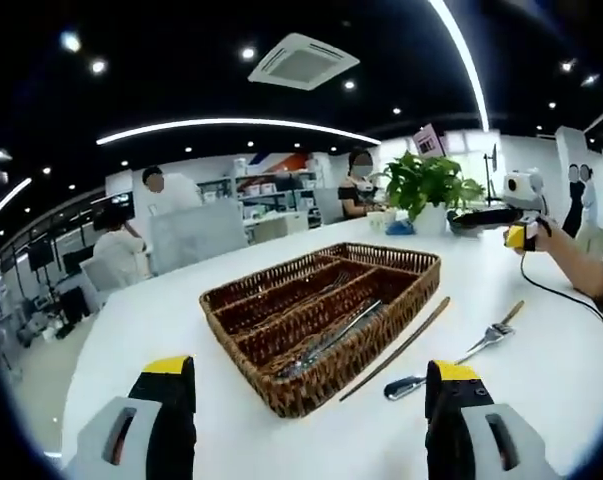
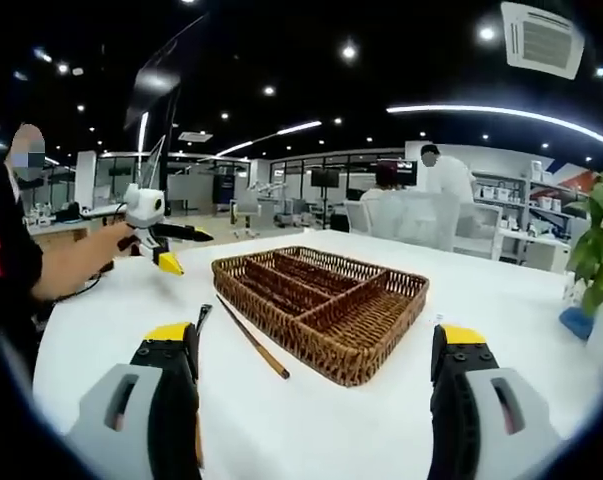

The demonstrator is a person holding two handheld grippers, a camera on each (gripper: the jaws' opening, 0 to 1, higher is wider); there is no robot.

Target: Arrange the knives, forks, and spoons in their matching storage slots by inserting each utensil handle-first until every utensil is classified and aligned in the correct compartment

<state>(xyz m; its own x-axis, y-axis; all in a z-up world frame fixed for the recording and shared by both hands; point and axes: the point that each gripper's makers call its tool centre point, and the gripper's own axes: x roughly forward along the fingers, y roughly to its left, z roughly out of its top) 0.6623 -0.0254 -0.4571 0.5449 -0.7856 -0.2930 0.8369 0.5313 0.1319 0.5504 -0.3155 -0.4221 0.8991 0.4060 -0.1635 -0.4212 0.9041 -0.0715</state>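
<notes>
- Utensils: several metal pieces (image 1: 326, 340) are already lying lengthwise in one long slot of the wicker tray (image 1: 396, 262); which kinds they are cannot be told.
- Outside the tray, on the tabletop (image 1: 161, 310): a fork (image 1: 489, 335), with a second metal piece (image 1: 406, 385) lying in line with it, nearer the tabletop's near edge; its type is unclear.
- A long brown stick (image 1: 399, 348) lies along the tray's wall, just beside it, and is also seen in the right gripper view (image 2: 251, 338). It looks like a chopstick, which the task does not name.
- Tray (image 2: 326, 300): sits mid-tabletop, with long slots plus a wider cross compartment.
- Left gripper (image 1: 311, 420): jaws spread wide, nothing between them, hovering at the near edge.
- Right gripper (image 2: 316, 415): jaws likewise spread and holding nothing.
- A potted plant (image 1: 426, 190) stands toward the far edge. Another person's hand with a gripper (image 2: 153, 232) is seen over the tabletop's far side.
- Risks, as judged:
  - flat metal on a smooth top could slip out of the jaws during a pinch;
  - the fork could be dropped into the wrong slot, since the filled slot's contents are hard to read;
  - the stick beside the wall could be knocked on approach.
</notes>
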